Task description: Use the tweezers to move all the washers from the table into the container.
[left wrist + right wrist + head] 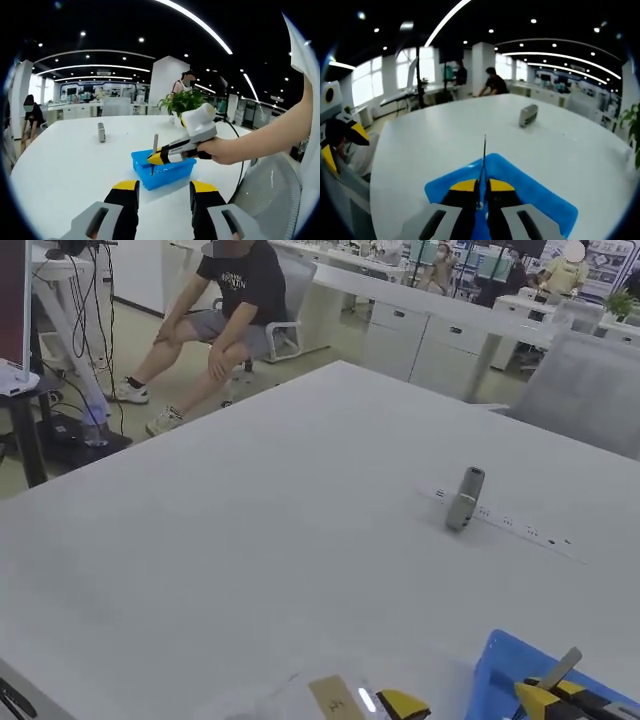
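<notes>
Blue plastic container (540,200) at the near right of the white table (250,540), with the right gripper (482,186) poised directly above it. The jaws are pressed together on the tweezers (484,150). The long axis of the tweezers runs straight out along the jaws, and in the right gripper view they appear edge-on as a thin line over the container floor.

In the left gripper view, a hand (222,150) holds this gripper over the container rim, and the free end of the tweezers rises above the box. The left gripper (164,192) faces the container from just beside it. Its jaws stand apart with nothing between them.

Farther out on the table a grey box (465,498) stands upright, well apart from the container. A clear bag with a label (335,695) lies at the near edge of the table, just beside a yellow jaw tip.

No washer can be made out on the table or in the container; they may be too small to resolve. The right gripper is therefore judged the working one, since it carries the tool. The next pick depends on which way the nearest washer lies from the tweezer tips, and that direction cannot be told here.
</notes>
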